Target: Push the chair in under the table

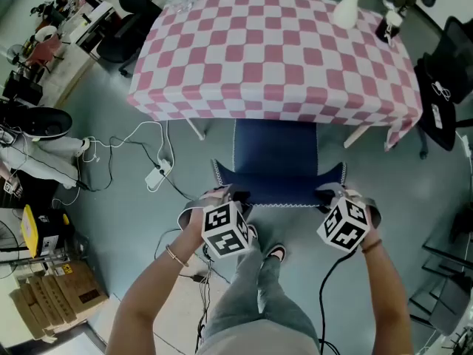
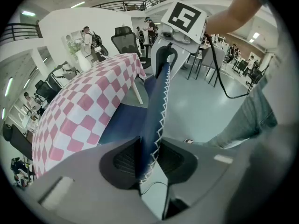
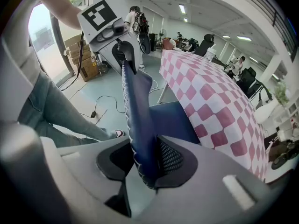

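The left gripper (image 1: 235, 197) clamps its fingers on the left top corner of the chair (image 1: 275, 161) back; the right gripper (image 1: 327, 195) clamps the right corner. The seat sits partly under the checked worktop (image 1: 273, 50). The padded edge looks soft and the frame stiff, so an even push from both corners likely suits.

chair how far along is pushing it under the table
Done: left gripper and right gripper grip the blue padded chair by its backrest. In hand: its seat front is under the pink-and-white checked table. Left: the seat's rear and backrest are outside it.
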`<state>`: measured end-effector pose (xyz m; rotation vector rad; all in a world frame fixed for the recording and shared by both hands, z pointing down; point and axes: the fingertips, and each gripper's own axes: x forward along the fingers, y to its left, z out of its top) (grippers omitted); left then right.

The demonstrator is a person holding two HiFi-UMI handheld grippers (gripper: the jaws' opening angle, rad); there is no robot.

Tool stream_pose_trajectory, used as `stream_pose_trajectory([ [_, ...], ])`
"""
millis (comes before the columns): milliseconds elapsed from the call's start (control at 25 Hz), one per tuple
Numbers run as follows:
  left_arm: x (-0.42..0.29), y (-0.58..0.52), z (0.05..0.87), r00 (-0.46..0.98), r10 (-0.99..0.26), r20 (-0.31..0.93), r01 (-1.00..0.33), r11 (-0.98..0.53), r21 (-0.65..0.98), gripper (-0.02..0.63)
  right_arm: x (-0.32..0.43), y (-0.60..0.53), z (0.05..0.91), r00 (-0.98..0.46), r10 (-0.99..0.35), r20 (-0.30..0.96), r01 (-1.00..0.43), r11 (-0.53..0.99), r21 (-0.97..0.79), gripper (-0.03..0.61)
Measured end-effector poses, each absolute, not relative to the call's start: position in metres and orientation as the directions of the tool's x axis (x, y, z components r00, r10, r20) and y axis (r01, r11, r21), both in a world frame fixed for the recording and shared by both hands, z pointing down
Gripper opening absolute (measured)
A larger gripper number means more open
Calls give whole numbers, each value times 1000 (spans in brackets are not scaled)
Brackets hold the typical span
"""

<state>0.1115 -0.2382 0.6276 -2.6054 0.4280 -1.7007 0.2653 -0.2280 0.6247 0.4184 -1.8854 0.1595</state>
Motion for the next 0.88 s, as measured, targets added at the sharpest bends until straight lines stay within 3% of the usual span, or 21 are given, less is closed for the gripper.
stream_pose_trajectory([
  [880,130,-341,625,377,-352,857,-293,-923,-251,100,283,-326,628,-243,-269,932,-404,902,155,121],
])
